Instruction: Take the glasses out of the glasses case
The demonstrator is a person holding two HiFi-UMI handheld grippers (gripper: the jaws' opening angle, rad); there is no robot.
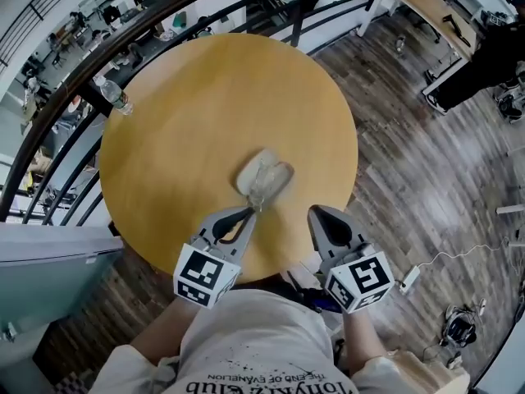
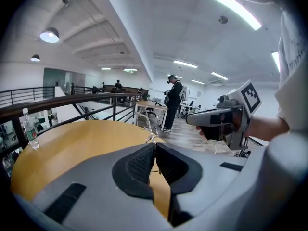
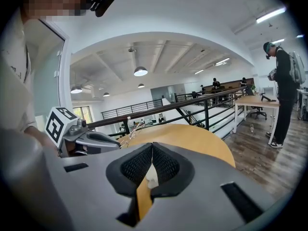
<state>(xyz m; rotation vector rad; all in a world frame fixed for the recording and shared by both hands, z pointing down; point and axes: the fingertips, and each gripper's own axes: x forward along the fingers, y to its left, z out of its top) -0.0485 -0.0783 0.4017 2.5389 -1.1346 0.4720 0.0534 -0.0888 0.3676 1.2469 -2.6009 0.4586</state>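
Note:
A pale grey glasses case (image 1: 267, 171) lies on the round wooden table (image 1: 189, 113), near its front edge. Thin wire-framed glasses (image 1: 259, 190) hang just over the case's near end. My left gripper (image 1: 250, 212) is shut on one thin temple of the glasses (image 2: 145, 122), which stick up beyond the jaws. In the right gripper view the left gripper (image 3: 89, 140) holds the glasses (image 3: 130, 131) up above the table. My right gripper (image 1: 315, 215) hovers at the table's front edge, right of the case, shut with nothing in it. The right gripper (image 2: 216, 120) also shows in the left gripper view.
A clear water bottle (image 1: 114, 96) stands at the table's far left edge, by a dark railing (image 1: 74, 72). Wooden floor (image 1: 410, 154) lies to the right, with a desk (image 1: 426, 6) beyond. A person (image 2: 172, 102) stands far off.

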